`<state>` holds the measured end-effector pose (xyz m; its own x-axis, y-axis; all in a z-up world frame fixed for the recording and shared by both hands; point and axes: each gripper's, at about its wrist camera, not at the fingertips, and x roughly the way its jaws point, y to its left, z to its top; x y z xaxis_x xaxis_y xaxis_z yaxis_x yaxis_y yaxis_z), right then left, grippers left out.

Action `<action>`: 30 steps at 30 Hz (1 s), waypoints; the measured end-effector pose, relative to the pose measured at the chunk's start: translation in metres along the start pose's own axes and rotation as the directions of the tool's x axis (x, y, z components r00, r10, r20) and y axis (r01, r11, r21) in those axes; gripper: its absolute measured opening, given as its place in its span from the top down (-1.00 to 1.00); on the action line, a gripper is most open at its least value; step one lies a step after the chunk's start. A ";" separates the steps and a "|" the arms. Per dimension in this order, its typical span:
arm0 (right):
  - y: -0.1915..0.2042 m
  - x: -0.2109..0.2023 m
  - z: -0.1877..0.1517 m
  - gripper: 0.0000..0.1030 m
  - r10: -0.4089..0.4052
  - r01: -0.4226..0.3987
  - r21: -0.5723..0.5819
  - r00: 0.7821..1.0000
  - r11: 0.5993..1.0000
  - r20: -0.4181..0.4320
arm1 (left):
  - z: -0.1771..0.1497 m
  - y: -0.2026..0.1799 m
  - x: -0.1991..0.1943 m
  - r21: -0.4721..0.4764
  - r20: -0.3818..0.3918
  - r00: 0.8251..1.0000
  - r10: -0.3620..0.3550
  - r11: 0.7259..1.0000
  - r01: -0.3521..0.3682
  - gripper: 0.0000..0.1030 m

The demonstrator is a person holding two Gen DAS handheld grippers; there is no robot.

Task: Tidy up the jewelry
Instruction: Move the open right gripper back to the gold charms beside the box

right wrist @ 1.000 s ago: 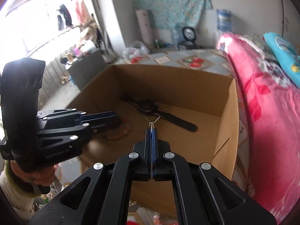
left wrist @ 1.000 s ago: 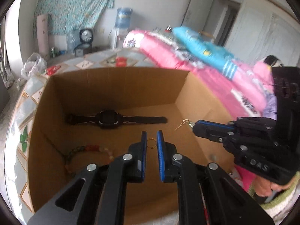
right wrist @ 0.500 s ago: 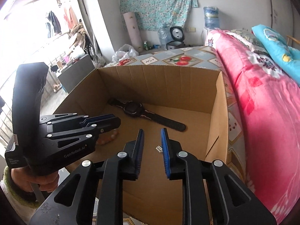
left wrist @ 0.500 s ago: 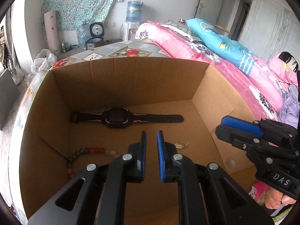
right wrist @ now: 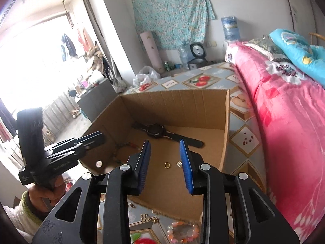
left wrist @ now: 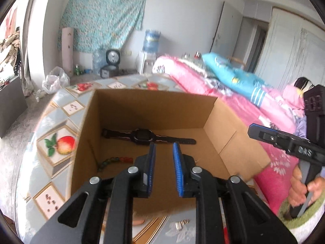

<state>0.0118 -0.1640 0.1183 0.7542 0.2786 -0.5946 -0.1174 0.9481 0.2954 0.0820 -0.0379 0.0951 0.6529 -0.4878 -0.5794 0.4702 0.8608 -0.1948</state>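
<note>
Both grippers have pulled back above the cardboard box since a second ago; the right gripper, then pinched on a small gold piece, now has its jaws wide and empty. Left gripper is parted narrowly, holding nothing.

Inside the box: one black watch flat along the back wall, one dark bead bracelet at the left side, one gold ring on the floor near the front, one small silvery clasp-like piece just beside it, probably an earring but too small to tell.

Outside, on the patterned tablecloth at the box's near wall: one pink bead bracelet, one gold chain piece, and one small metal bit.

Handling judgement: everything is very light. The ring is hard, smooth and tiny, likely to slip or flick away; pinch it across the band with the tips. The pink bracelet is floppy; grip one section of beads and lift slowly. The watch strap bends; take it at the case.
</note>
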 end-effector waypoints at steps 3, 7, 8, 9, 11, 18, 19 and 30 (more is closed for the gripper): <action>0.004 -0.013 -0.003 0.43 0.021 -0.021 -0.014 1.000 1.000 0.021 | -0.011 0.004 -0.025 0.006 0.042 0.999 -0.010 1.000 0.010 0.65; 0.016 -0.032 -0.013 0.43 0.077 -0.075 -0.059 0.996 0.995 0.035 | -0.029 0.006 -0.050 0.022 0.072 0.997 -0.040 0.999 0.038 0.64; 0.019 -0.035 -0.017 0.43 0.084 -0.082 -0.073 0.996 0.994 0.032 | -0.036 0.006 -0.056 0.026 0.075 0.996 -0.052 0.998 0.050 0.64; 0.022 -0.038 -0.021 0.42 0.091 -0.088 -0.085 0.996 0.992 0.027 | -0.041 0.006 -0.059 0.027 0.074 0.996 -0.059 0.998 0.057 0.63; 0.026 -0.041 -0.031 0.42 0.105 -0.104 -0.098 0.994 0.990 0.004 | -0.053 0.004 -0.063 0.029 0.060 0.995 -0.080 0.996 0.079 0.63; 0.038 -0.014 -0.077 0.42 0.147 -0.158 -0.050 0.975 0.986 -0.168 | -0.098 -0.007 -0.045 -0.006 -0.069 0.988 -0.137 0.991 0.137 0.62; 0.040 -0.008 -0.084 0.42 0.144 -0.154 -0.042 0.971 0.987 -0.192 | -0.104 -0.009 -0.041 -0.012 -0.086 0.986 -0.144 0.990 0.143 0.62; 0.053 0.032 -0.119 0.42 0.077 -0.086 -0.019 0.957 0.996 -0.281 | -0.122 -0.040 0.021 0.143 -0.198 0.980 -0.009 0.989 0.038 0.63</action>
<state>-0.0473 -0.0870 0.0258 0.5307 0.3827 -0.7562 -0.1944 0.9234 0.3309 0.0050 -0.0650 -0.0060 0.5182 -0.4576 -0.7225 0.5748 0.8119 -0.1020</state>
